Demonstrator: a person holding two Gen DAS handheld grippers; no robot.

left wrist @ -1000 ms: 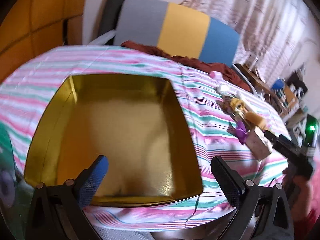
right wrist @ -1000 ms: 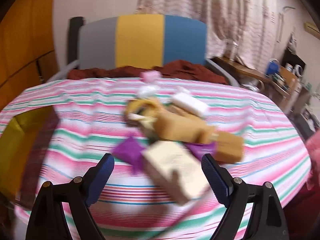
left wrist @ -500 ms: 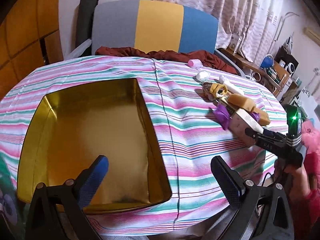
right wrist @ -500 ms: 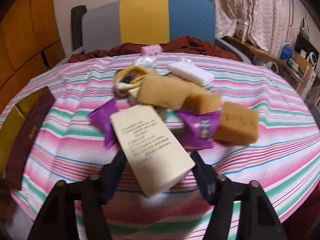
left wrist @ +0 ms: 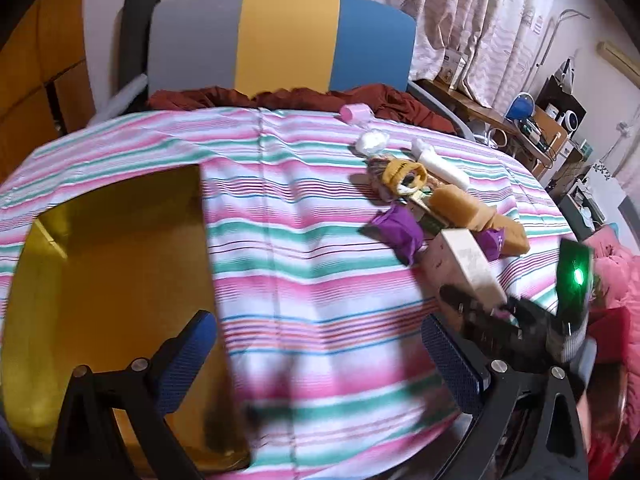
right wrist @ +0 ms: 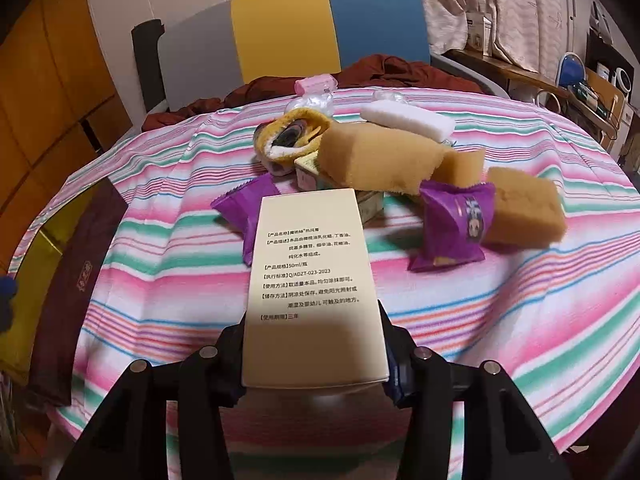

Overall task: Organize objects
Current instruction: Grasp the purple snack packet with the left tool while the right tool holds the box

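My right gripper [right wrist: 314, 344] is shut on a cream carton [right wrist: 310, 272] with printed text and holds it above the striped tablecloth [right wrist: 500, 312]. The carton [left wrist: 464, 268] and right gripper [left wrist: 476, 312] also show in the left wrist view. Behind it lies a pile: purple packets [right wrist: 456, 224], tan sponges [right wrist: 376, 156], a white block [right wrist: 408, 120], a yellow roll [right wrist: 294, 136]. My left gripper [left wrist: 320, 356] is open and empty, over the cloth beside a gold tin box [left wrist: 108, 280], which is empty.
A pink clip [left wrist: 355, 112] and a clear wrapped lump [left wrist: 372, 142] lie at the table's far side. A grey, yellow and blue chair [left wrist: 284, 40] with red cloth [left wrist: 384, 98] stands behind. Cluttered shelves [left wrist: 556, 128] are at the right. The tin's dark lid [right wrist: 76, 280] leans at left.
My right gripper has closed on the cream carton and lifted it out of the pile. My left gripper has swung right, away from over the gold tin.
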